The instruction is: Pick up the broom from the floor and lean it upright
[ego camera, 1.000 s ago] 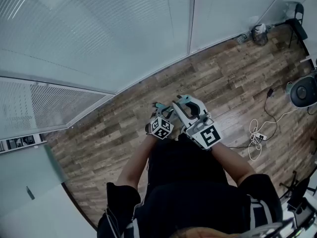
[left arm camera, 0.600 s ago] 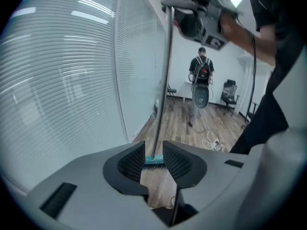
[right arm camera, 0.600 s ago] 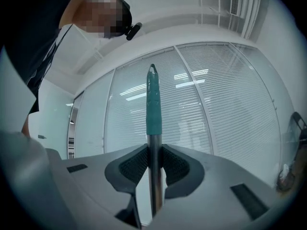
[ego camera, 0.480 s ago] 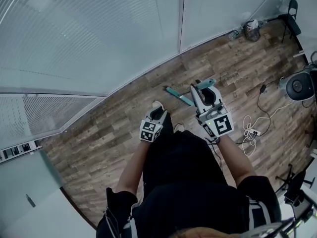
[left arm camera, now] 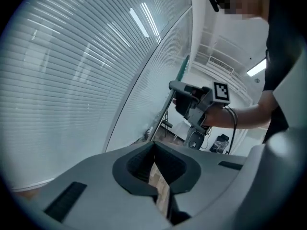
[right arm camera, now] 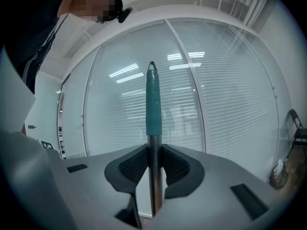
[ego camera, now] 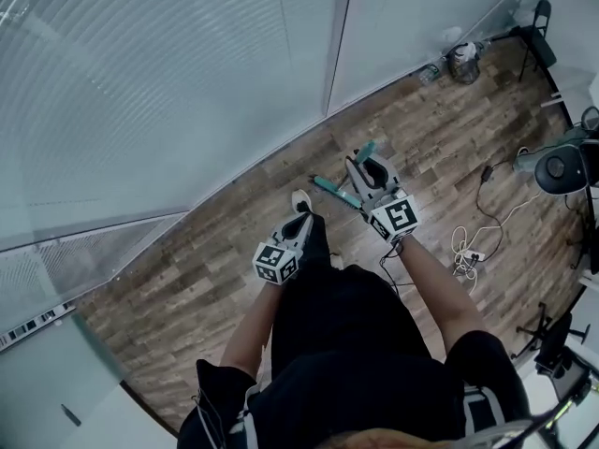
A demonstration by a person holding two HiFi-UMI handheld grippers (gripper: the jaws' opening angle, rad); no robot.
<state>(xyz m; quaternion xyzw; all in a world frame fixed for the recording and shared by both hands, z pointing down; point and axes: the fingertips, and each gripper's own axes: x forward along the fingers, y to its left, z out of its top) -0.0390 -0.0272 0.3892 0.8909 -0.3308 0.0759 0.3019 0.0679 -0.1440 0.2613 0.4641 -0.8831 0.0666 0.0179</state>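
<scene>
- Right, lift step looks done: broom (right arm camera: pixel 153 99) stands near vertical, off the wood floor (ego camera: pixel 187 279) along its length, in front of the blinded glass wall (ego camera: pixel 187 82).
- Right gripper (ego camera: pixel 372 174): jaws clamped on the bare metal shaft just below the teal grip.
- Left gripper (ego camera: pixel 298 224): jaws closed together, nothing between them, only floor visible past them. It sits apart from the broom, near the person's body.
- Teal lower end shows by the feet in the head view; can't tell if it touches the floor.
- Next, in my judgement: carry the top to the glass, seat the foot on the floor, tilt until it rests, then open the right jaws slowly.
- Risk: the foot could slide on smooth wood.
</scene>
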